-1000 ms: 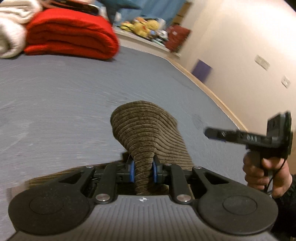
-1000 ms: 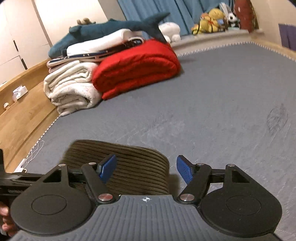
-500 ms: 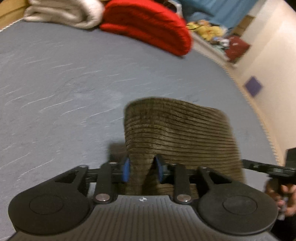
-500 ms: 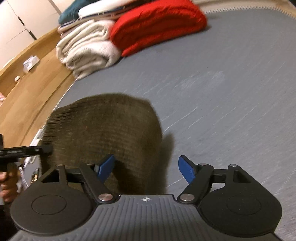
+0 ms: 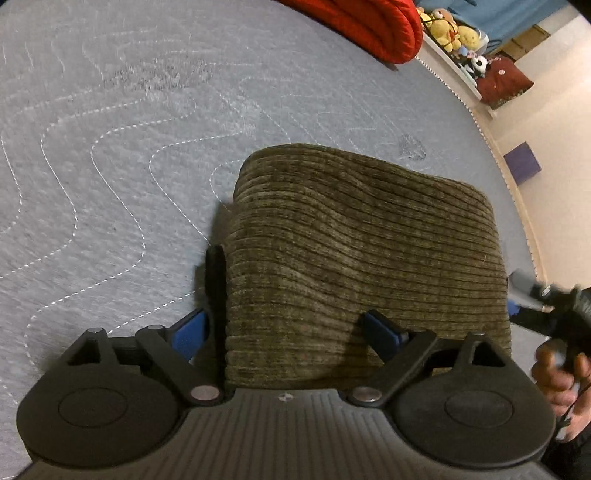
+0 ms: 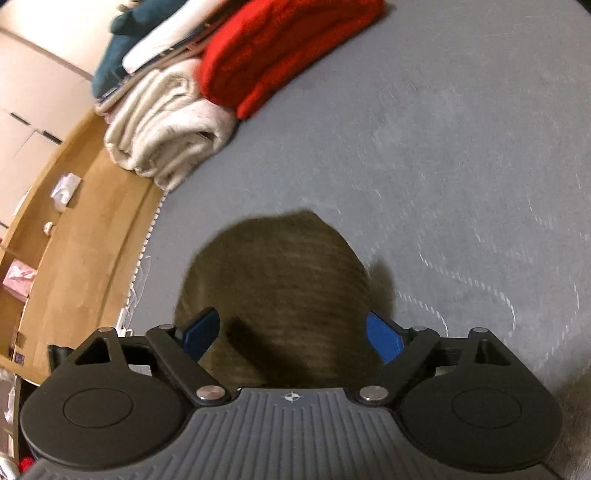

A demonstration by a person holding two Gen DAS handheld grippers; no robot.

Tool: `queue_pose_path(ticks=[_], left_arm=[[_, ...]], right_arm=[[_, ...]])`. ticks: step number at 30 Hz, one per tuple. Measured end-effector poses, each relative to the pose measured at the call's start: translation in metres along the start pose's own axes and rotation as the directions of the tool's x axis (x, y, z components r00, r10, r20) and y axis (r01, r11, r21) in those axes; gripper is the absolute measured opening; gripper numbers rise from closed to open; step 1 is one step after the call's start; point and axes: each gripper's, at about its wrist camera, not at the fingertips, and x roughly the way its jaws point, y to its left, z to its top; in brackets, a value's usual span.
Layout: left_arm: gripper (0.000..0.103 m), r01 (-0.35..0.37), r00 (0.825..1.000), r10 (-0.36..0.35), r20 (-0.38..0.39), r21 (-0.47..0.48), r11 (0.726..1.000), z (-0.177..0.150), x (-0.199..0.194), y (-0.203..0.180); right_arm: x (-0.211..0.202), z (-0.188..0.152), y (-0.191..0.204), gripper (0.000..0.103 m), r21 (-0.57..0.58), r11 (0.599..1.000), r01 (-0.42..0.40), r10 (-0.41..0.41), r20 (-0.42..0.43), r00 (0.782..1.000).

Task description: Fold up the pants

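In the left wrist view, the left gripper (image 5: 291, 328) is at 6 o'clock with its blue pads wide apart; nothing is clamped between them. The pants (image 5: 365, 254), brown corduroy, lie folded on the grey bed (image 5: 110, 155) directly in front. Their near edge passes between the two fingers. The fold fills the centre and reaches toward 12 o'clock. At 3 to 4 o'clock the right hand (image 5: 557, 373) holds the handle of the other tool, just beside the right edge of the pants. Farther away, at 1 o'clock, a red blanket (image 5: 369, 22) lies on the bed, and behind it plush toys (image 5: 450, 33) sit on a ledge.

In the right wrist view, the right gripper (image 6: 291, 332) is also at 6 o'clock, pads spread apart and holding nothing. The pants (image 6: 277, 280) lie in front of it and are blurred. At 10 to 11 o'clock, well apart, a white blanket (image 6: 166, 125) is folded near the edge of the bed (image 6: 443, 147). The red blanket (image 6: 288, 48) touches it at 12 o'clock.
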Motion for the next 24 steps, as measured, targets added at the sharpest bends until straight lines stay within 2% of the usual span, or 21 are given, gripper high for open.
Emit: queue_pose_path(ticks=[4,9,11,12,14,17,20,24], left_arm=[[0.096,0.034,0.999,-0.034,-0.007,-0.016,0.999,-0.003,0.015,0.007],[0.100,0.032,0.999,-0.032,-0.010,0.039,0.999,-0.003,0.031,-0.007],[0.094,0.029,1.000,-0.028,-0.009,0.042,0.999,-0.001,0.030,-0.008],[0.091,0.025,1.000,-0.025,-0.002,0.048,0.999,-0.001,0.029,-0.010],[0.081,0.001,1.000,-0.002,0.017,0.062,0.998,0.000,0.024,-0.018],[0.066,-0.018,0.998,0.013,0.056,0.090,0.996,-0.002,0.012,-0.030],[0.056,-0.007,0.994,-0.009,0.108,0.151,0.989,-0.001,0.006,-0.050],[0.054,0.049,0.985,-0.081,0.153,0.204,0.978,0.003,0.010,-0.087]], right_arm=[[0.019,-0.009,0.002,0.088,-0.017,1.000,0.027,-0.028,-0.091,0.995],[0.030,-0.014,-0.009,0.092,0.019,1.000,0.025,-0.023,-0.119,0.993],[0.035,-0.017,-0.011,0.092,0.030,0.999,0.016,-0.012,-0.124,0.992],[0.036,-0.018,-0.010,0.089,0.024,1.000,0.014,-0.011,-0.116,0.993],[0.034,-0.018,-0.007,0.065,0.007,1.000,0.021,-0.020,-0.087,0.996],[0.026,-0.018,-0.004,0.049,0.015,0.999,0.046,-0.045,-0.049,0.998],[0.012,-0.019,-0.004,0.044,0.016,0.998,0.068,-0.067,-0.013,0.998],[-0.021,-0.012,-0.007,0.043,0.001,0.997,0.080,-0.080,0.070,0.994]])
